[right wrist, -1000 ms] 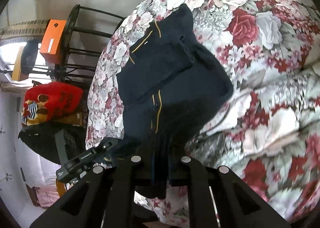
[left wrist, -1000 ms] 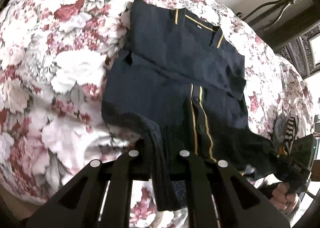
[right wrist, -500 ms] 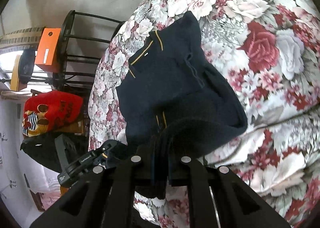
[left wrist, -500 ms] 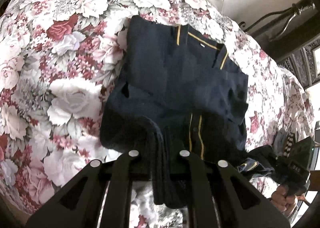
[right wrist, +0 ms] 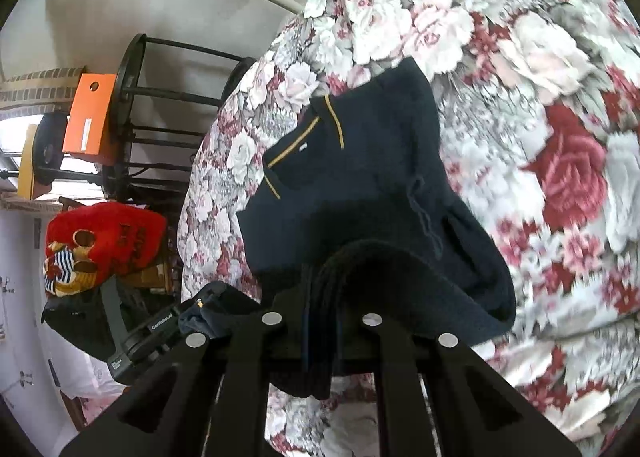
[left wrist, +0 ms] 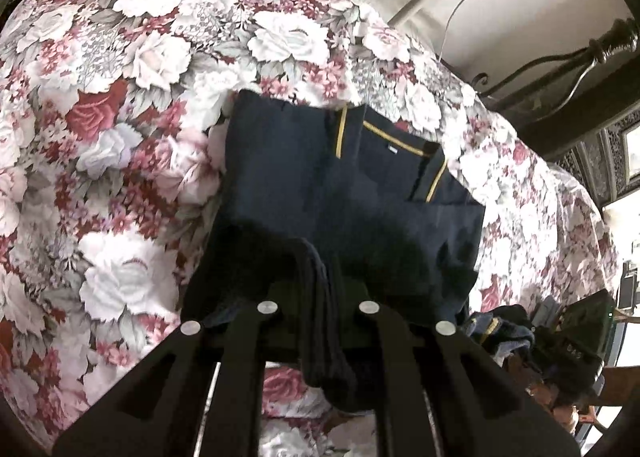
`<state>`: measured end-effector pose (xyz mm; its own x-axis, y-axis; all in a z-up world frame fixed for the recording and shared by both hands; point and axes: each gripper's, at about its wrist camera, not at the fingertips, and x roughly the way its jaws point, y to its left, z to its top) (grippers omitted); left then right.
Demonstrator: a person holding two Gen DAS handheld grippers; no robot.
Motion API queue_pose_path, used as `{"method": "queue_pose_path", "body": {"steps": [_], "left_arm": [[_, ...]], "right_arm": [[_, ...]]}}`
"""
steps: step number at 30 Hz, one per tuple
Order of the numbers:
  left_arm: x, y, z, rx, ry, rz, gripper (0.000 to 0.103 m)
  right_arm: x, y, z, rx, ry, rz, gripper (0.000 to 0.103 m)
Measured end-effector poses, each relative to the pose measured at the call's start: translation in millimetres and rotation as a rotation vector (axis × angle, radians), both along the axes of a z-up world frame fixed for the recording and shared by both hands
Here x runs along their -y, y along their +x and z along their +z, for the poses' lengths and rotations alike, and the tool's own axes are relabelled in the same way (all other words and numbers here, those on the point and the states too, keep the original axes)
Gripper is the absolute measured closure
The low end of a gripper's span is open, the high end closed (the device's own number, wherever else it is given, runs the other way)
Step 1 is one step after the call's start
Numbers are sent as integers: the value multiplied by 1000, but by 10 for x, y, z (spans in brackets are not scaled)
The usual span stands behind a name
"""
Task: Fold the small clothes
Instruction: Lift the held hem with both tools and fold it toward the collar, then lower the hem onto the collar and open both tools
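A: Left gripper [left wrist: 324, 297] is clamped tight on the bottom hem of the navy shirt [left wrist: 320, 185], cloth bunched between its jaws and hanging below.

B: Same on the other side: the right gripper [right wrist: 320, 309] is pinched shut on the hem too, a thick fold caught in it.

A: The shirt lies on the floral bedspread [left wrist: 120, 97], hem lifted above the body, yellow-striped collar [left wrist: 394, 141] at the far end.

B: An orange box [right wrist: 90, 113] sits by the wall.
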<state>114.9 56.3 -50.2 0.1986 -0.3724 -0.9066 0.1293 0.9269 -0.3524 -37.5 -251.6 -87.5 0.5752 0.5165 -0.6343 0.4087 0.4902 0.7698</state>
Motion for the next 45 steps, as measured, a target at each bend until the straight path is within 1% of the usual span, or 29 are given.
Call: {"method": "queue_pose_path", "body": {"steps": [5,12,21,25,26,27,28,30,31,32,33,34,35,36,38,39,41,42,44,45], "left_arm": [[45,179,-3,8,-5,19,95],[139,430,-70,17,1,37,95],[219,810,-324,-13,9,53,95],[230,925,-442,-36,-4,68,95],[239,947,-471,-37,2,68,92],[247,958,-489,-37,12,68,86],[248,977,-513,-40,31,74,79],[221,990,-511,-45,13,74,53],[181,986,-447,-21,20,88,41],[152,975,-386,10,44,102,18],[117,961,-305,52,74,118,11],[79,949,-211,97,94,123,11],[68,953,-184,102,92,117,11],[46,953,-173,98,73,111,11],[43,954,-198,84,57,102,11],[69,956,-230,76,67,87,11],[154,952,-304,79,131,56,11],[187,952,-333,88,168,50,11],[178,974,-405,103,233,49,11],[145,982,-440,101,244,52,11]], "right_arm": [[95,214,2,15,0,-17,93],[223,526,-111,22,25,-56,93],[343,810,-380,-2,45,-86,93],[398,933,-460,-9,38,-86,93],[408,956,-480,-11,37,-88,93],[429,983,-503,-9,33,-93,88],[458,993,-519,-5,31,-106,79],[535,971,-540,16,67,-129,63],[563,948,-526,27,79,-133,63],[581,939,-502,36,83,-132,63],[611,918,-450,55,83,-131,63],[635,900,-394,71,76,-132,63],[659,880,-337,83,63,-135,63],[666,871,-261,97,21,-131,63],[627,890,-155,97,-95,-95,63],[575,916,-112,90,-183,-65,63],[472,967,-92,80,-316,-16,63],[391,1010,-92,72,-409,15,63],[323,1026,-117,75,-509,54,63],[260,1057,-143,75,-566,85,63]]}}
